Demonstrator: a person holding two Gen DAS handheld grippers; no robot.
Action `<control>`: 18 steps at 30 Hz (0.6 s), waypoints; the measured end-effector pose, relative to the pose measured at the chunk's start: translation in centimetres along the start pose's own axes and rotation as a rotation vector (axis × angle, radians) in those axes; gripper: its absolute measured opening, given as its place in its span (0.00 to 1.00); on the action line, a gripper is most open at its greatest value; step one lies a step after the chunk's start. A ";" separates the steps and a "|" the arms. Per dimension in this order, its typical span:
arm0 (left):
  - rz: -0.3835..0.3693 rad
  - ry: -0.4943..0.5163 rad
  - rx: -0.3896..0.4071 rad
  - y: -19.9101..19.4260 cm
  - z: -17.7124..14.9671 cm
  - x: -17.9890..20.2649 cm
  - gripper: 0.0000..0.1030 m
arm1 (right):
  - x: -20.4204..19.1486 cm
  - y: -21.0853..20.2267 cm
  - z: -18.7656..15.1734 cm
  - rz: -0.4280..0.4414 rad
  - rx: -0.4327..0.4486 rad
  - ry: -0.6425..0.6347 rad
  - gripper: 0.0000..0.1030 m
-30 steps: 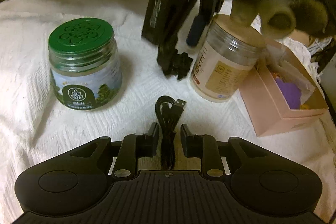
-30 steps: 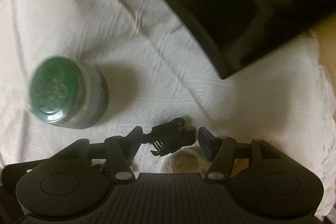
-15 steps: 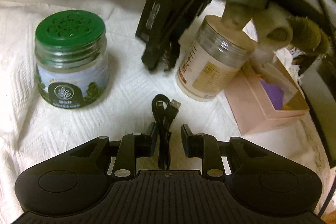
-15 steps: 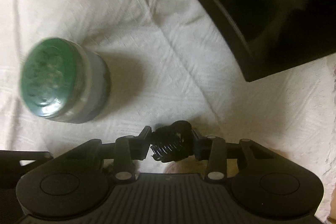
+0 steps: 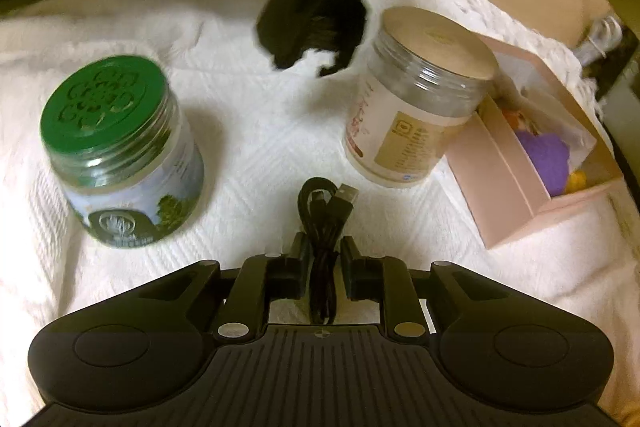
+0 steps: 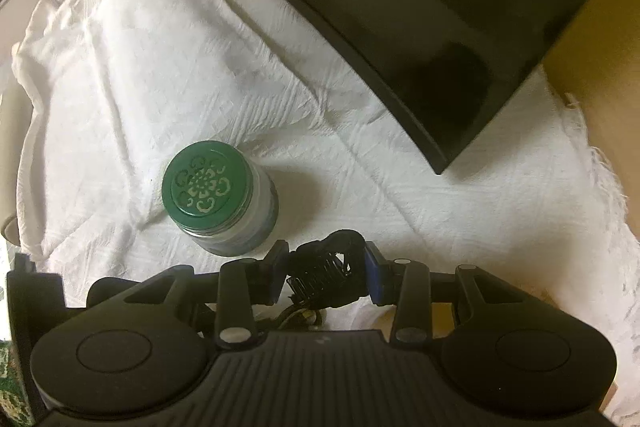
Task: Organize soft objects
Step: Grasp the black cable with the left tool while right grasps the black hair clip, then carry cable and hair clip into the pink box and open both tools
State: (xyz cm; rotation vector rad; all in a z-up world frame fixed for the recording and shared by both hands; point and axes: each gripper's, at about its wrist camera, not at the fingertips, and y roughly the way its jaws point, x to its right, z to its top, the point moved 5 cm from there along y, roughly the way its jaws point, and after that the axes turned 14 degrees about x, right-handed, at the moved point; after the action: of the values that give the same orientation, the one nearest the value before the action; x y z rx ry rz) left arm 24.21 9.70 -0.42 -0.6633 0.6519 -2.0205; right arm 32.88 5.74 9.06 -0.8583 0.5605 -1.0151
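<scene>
Cable: coiled black USB cable [image 5: 322, 227], lower centre of the left view, pinched mid-bundle in the left claw [image 5: 323, 259]; light and floppy, loops likely to splay.
Clip: black toothed hair claw clip [image 6: 325, 269], lower centre of the right view, squeezed in the right claw [image 6: 326, 273]; light, stiff, springy (may twist).
Pose: right claw raised above the white textured cloth [image 6: 160, 67] on the bench, near the green-lidded glass jar [image 6: 218, 197].
Box: open pink cardboard box [image 5: 520, 163], right edge of the left view.

L wrist cam: low, close over the white cloth [image 5: 256, 131], facing fwd. R wrist cam: higher, looking steeply down. Both views share the green-lid jar [image 5: 120, 155] [image 6: 218, 195] & cloth.
</scene>
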 end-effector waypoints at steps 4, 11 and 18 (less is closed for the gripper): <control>0.029 -0.052 0.015 -0.3 -0.2 -0.2 0.18 | 0.4 -1.1 -0.4 -0.010 0.036 0.028 0.38; 0.112 -0.036 0.128 -3.9 1.5 -0.1 0.16 | 0.5 -4.6 -0.6 -0.004 0.134 0.057 0.38; 0.167 0.013 0.274 -9.1 6.2 -0.2 0.16 | 0.0 -8.7 -0.3 -0.021 0.229 0.078 0.38</control>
State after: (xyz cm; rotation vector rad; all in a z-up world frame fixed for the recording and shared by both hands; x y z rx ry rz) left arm 23.14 13.01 10.04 -0.4197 0.4122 -1.9131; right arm 28.31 3.38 16.13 -0.6254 0.4910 -1.1124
